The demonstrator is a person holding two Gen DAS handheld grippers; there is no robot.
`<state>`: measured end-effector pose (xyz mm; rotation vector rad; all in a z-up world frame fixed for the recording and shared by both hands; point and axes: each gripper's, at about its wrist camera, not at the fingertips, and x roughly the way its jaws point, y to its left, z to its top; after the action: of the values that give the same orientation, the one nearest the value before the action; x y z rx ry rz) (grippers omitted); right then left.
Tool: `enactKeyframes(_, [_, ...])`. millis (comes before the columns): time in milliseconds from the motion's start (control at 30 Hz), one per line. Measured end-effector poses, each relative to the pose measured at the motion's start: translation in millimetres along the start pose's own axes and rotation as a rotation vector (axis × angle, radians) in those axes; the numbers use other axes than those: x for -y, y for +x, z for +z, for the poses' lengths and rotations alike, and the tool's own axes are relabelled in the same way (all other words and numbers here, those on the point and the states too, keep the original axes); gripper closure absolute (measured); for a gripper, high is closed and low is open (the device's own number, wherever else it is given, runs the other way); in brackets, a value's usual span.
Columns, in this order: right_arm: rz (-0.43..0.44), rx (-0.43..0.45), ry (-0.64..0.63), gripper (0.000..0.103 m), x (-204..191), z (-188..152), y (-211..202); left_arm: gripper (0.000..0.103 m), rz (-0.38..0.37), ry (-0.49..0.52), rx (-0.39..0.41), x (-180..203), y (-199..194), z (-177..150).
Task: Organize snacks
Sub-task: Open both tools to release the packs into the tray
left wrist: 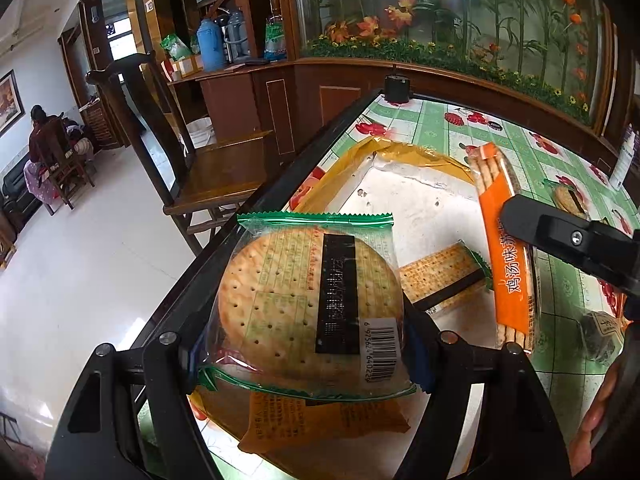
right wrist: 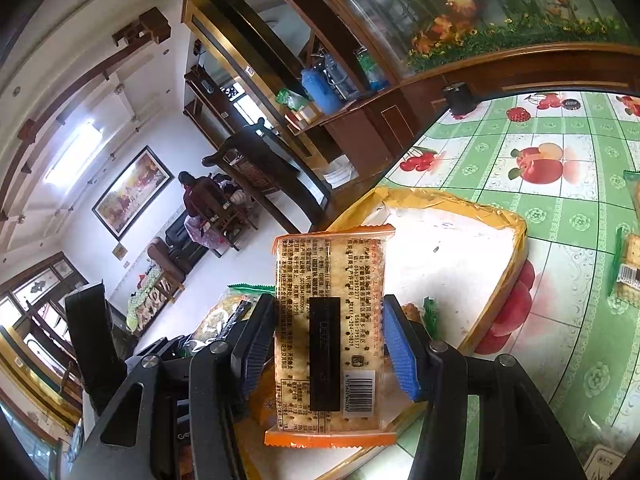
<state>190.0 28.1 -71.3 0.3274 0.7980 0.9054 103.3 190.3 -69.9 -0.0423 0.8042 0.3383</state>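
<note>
orange cracker pkt [right wrist: 329, 336] upright, lengthwise

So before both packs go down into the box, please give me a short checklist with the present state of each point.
1. Left claw closed on the round cracker pack: ok.
2. Right claw closed on the orange cracker pack: ok.
3. Both packs over the yellow-rimmed box: ok.
4. Free white floor in the box: ok, only one green-edged pack lies there.
5. The two claws apart from each other: ok, but close.
6. Other packs left on the tablecloth: not ok, some lie at the right.
</note>
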Motion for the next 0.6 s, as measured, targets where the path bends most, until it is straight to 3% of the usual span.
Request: enactKeyframes(600, [-0.038,-0.001,-0.036,0.046,-8,7,8,0.025,-0.005,-0.009,-0.013,-3,-2,-1])
